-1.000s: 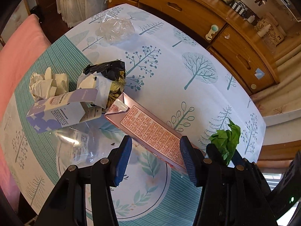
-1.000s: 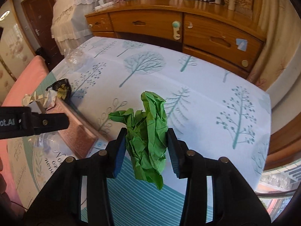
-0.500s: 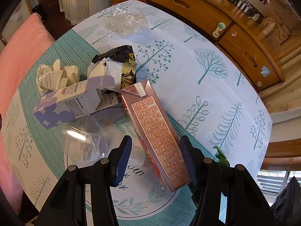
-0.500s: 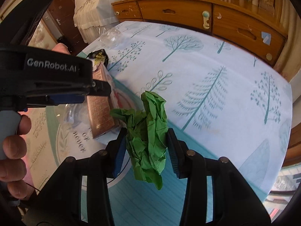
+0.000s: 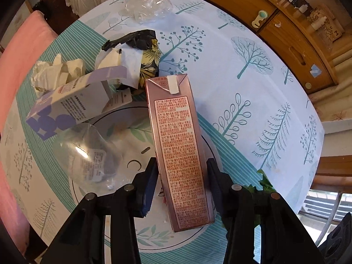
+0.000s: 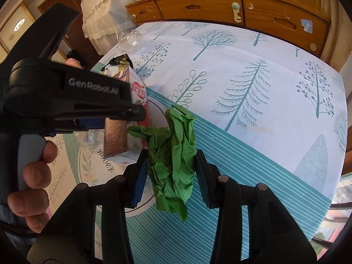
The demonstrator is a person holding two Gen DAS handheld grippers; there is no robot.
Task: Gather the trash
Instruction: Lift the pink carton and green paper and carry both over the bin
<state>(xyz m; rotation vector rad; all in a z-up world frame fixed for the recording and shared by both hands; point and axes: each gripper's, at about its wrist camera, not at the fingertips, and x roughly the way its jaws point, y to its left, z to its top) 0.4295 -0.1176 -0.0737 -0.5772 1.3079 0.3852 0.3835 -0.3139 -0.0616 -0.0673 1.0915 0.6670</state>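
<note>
A round table (image 5: 253, 70) under a cloth printed with teal trees fills most of the room's middle, and everything else sits in relation to it. Beyond its far edge runs a long wooden sideboard (image 6: 220, 6) with drawers. On the near part of the table lies a pink drink carton (image 5: 178, 154), flat on its side with its printed panel facing up and its sealed top pointing toward the sideboard. Just beside the carton, on the side away from the green paper, a purple-and-white carton (image 5: 70, 105) lies tilted, and a crumpled clear plastic wrapper (image 5: 92, 160) rests in front of it. Behind those, toward the table's far side, sit a dark floral bag (image 5: 143, 55), a wad of white tissue (image 5: 55, 72) and a clear plastic bag (image 5: 149, 6) near the table's far rim.

The left gripper (image 5: 181, 183) points steeply down over the pink carton, its jaws straddling the carton's near half; they have just been closing, and the blue pads now sit against the carton's long sides. A hand (image 6: 33, 176) holds this gripper's handle.

The right gripper (image 6: 170, 173) hangs over the table's near striped band, just beside the pink carton, its jaws pinching a crumpled green paper (image 6: 176, 160) that pokes out above and below the pads.
</note>
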